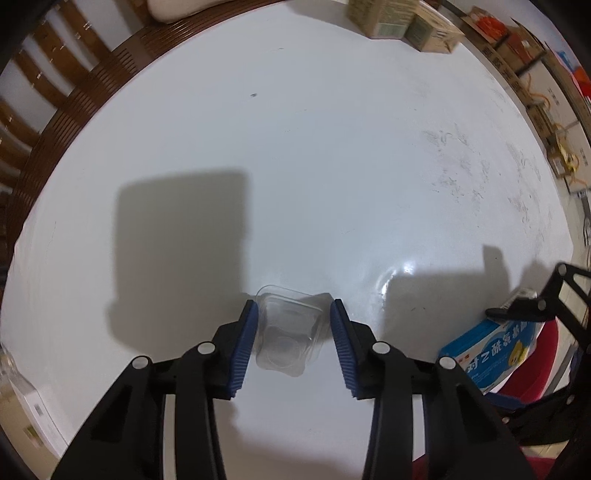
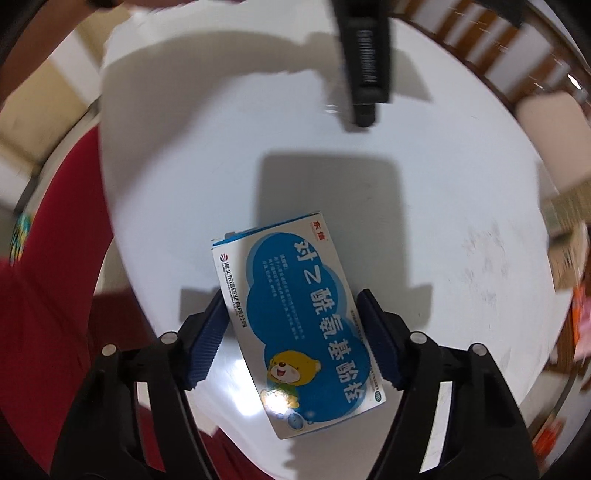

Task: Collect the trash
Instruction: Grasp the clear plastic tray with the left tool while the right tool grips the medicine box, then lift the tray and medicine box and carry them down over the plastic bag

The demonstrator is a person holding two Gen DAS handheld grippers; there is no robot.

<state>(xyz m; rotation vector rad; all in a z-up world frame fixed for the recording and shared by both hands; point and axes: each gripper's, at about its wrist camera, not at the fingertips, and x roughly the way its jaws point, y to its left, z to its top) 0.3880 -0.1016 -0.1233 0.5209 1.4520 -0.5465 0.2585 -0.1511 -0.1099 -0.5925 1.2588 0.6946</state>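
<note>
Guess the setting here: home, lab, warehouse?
Probably a home dining or storage room. A round white table with a dark wooden rim, wooden chairs around it, and stacked cardboard cartons along the wall. A medicine box lies on the table.

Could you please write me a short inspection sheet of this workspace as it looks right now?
Surface: white round table, scuffed at one side.
Job's things: clear plastic blister tray; blue-and-white cardboard medicine box.
Clutter: green cardboard cartons at the far edge.
Grippers: left hand-held gripper straddles the tray, pads not pressing; right hand-held gripper straddles the box, contact unclear.
Cables: nothing seen.
Surroundings: wooden chair, stacked boxes.
</note>
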